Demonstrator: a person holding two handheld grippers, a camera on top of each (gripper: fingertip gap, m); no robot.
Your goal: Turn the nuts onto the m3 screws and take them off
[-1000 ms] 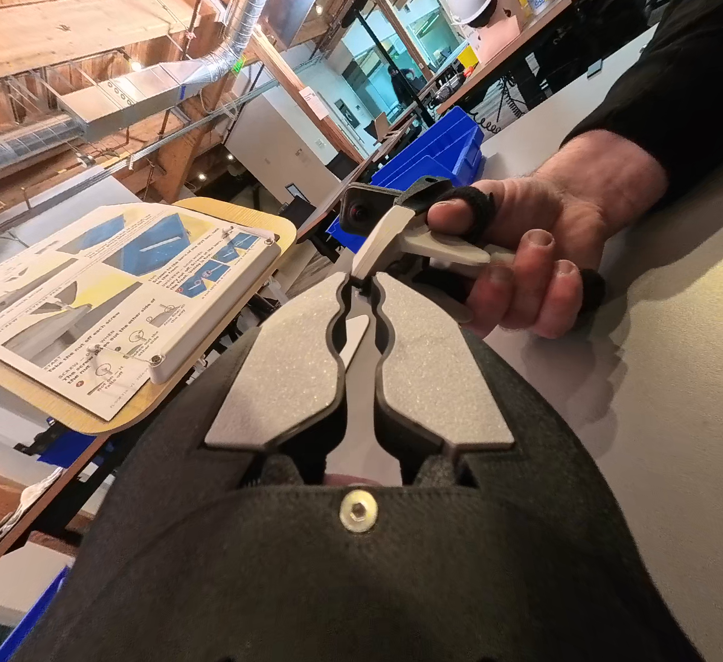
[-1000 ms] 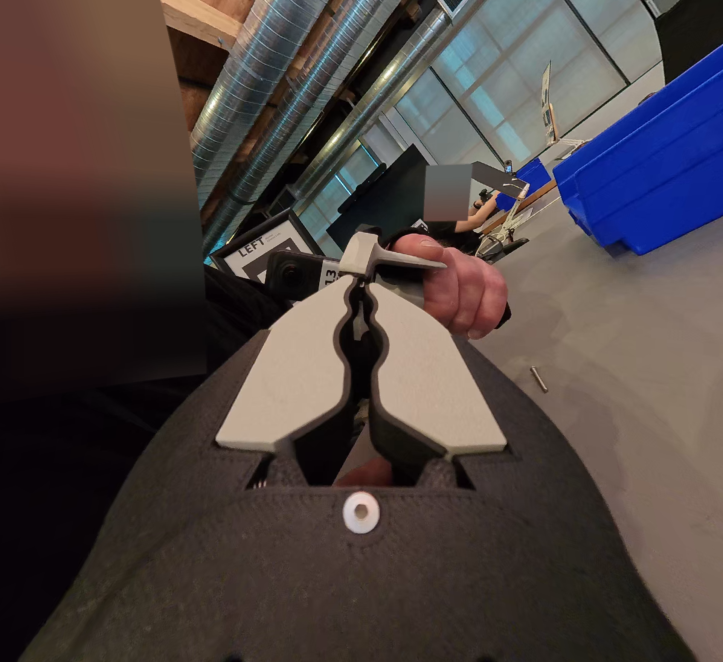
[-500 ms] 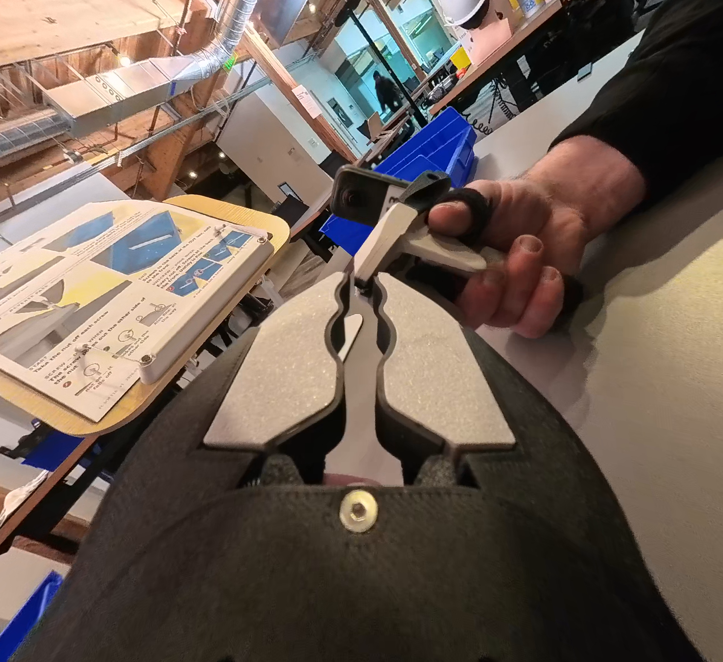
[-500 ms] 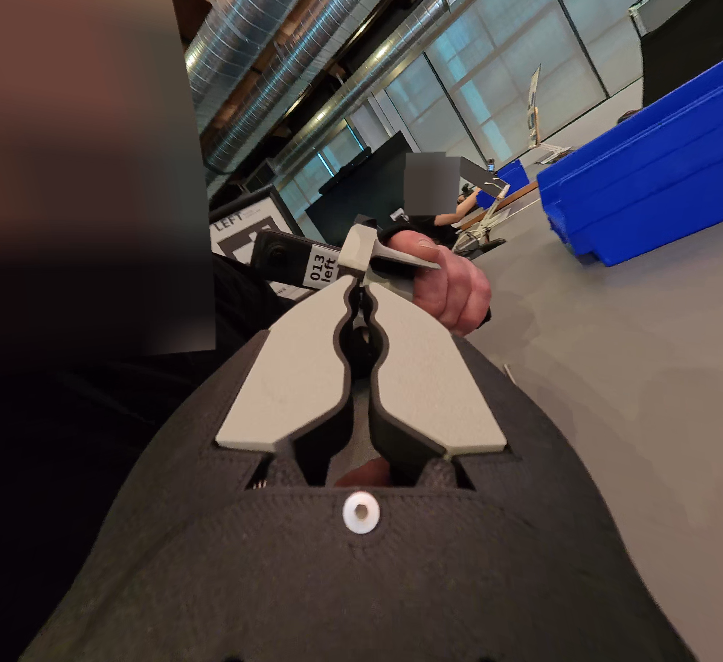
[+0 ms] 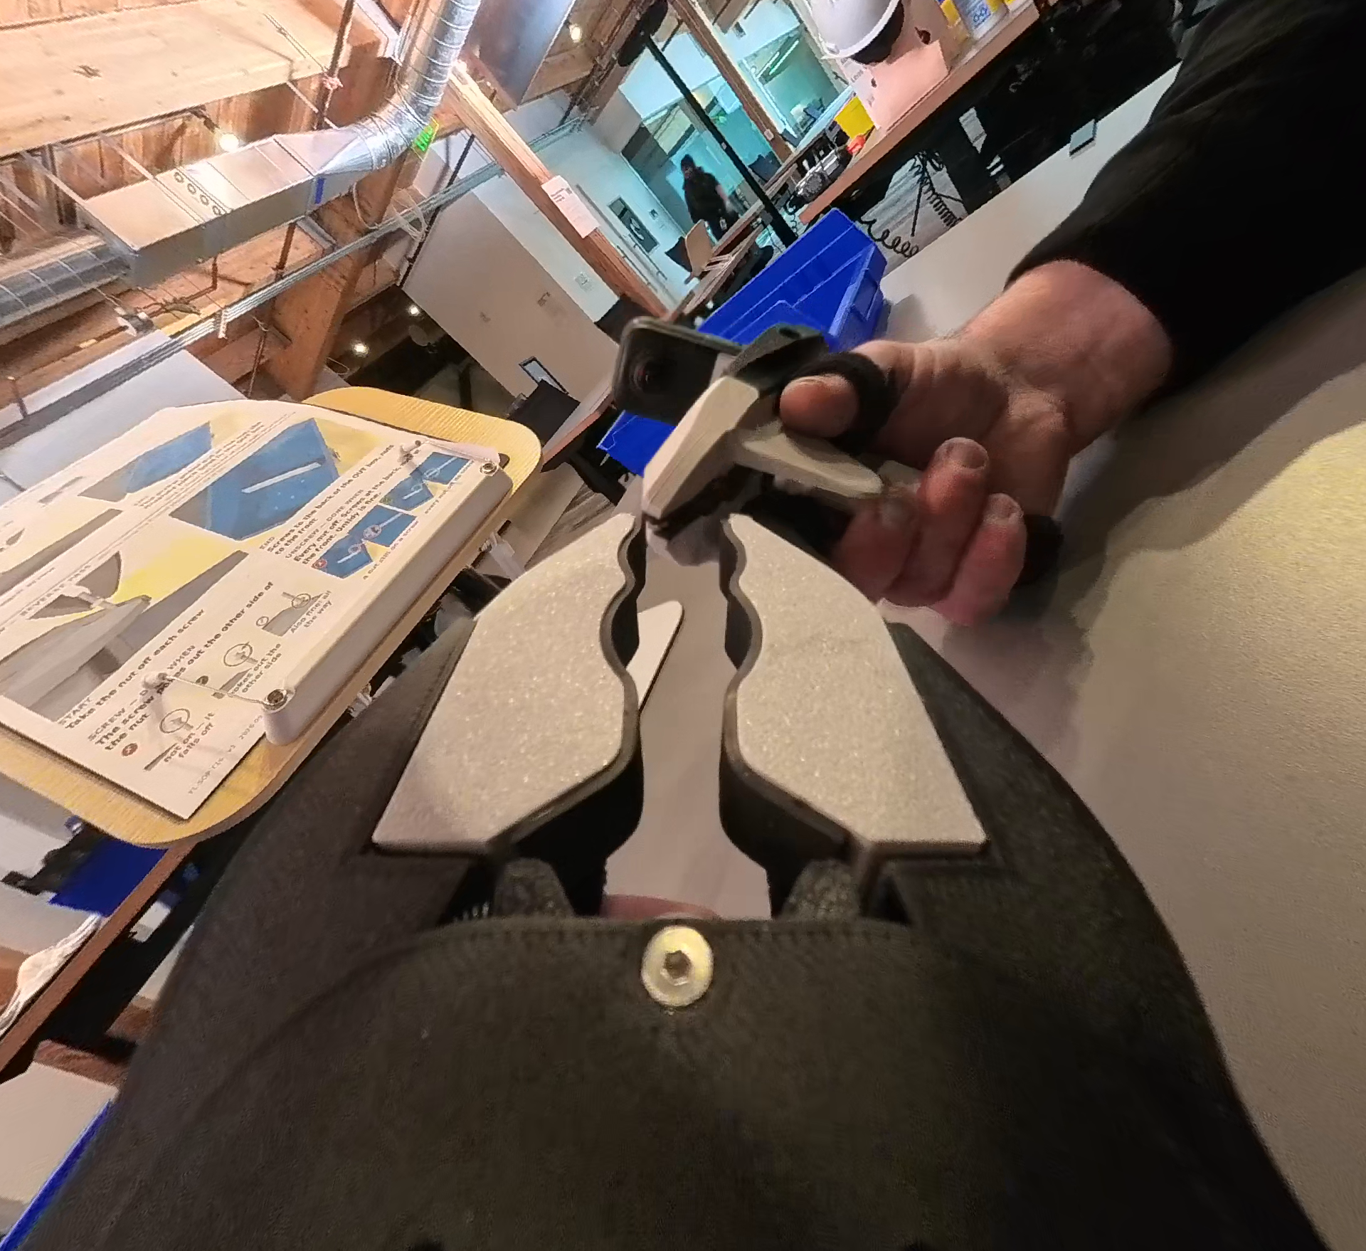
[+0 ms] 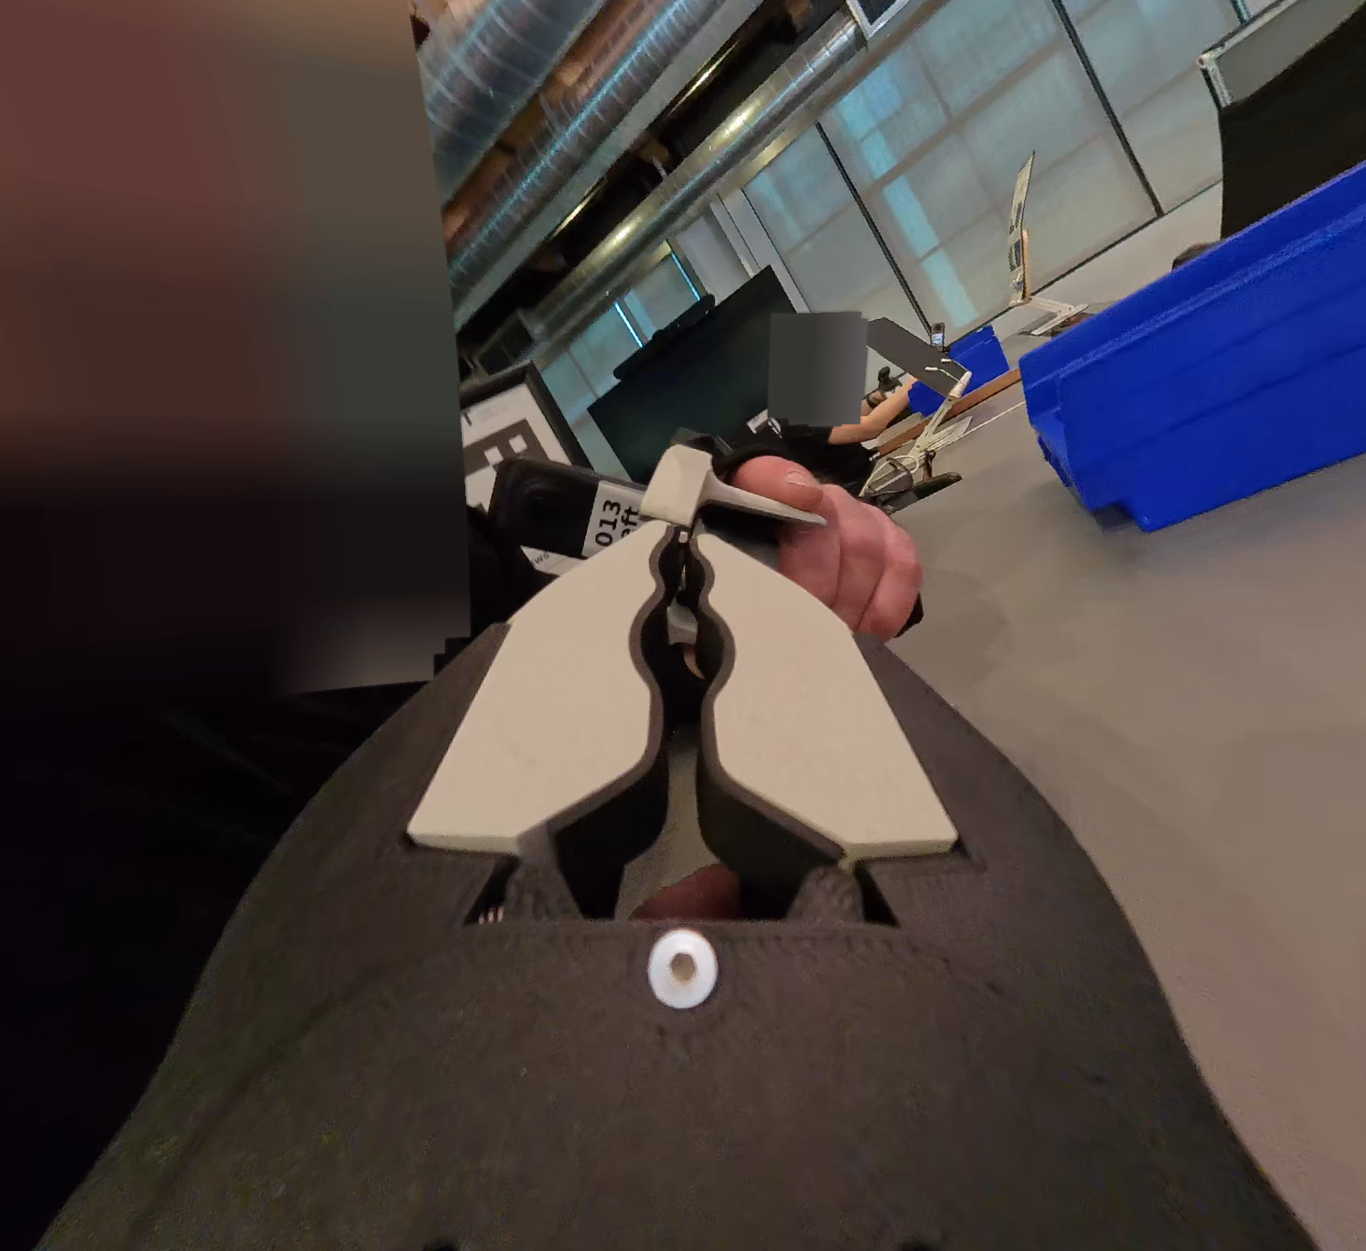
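Note:
In the left wrist view my left gripper (image 5: 678, 539) is open, its grey fingers (image 5: 532, 683) spread around the tip of my right gripper (image 5: 658, 513). A hand (image 5: 976, 446) holds the right gripper, which points at mine. In the right wrist view my right gripper (image 6: 681, 538) is shut, and only a small bright speck of the m3 screw (image 6: 683, 535) shows between its tips. One finger (image 6: 684, 480) of the left gripper sits just past those tips, held by the other hand (image 6: 857, 550). I cannot make out the nut.
A printed instruction board (image 5: 244, 587) on a wooden stand is at the left. Blue bins (image 5: 806, 299) stand on the grey table (image 5: 1183, 735); another bin (image 6: 1197, 417) is at the right in the right wrist view. A person sits far off. My two grippers' fingertips are within a few centimetres of each other.
My left gripper has opened from nearly shut to a clear gap. The right gripper has stayed shut and tilted a little at the left gripper's tips.

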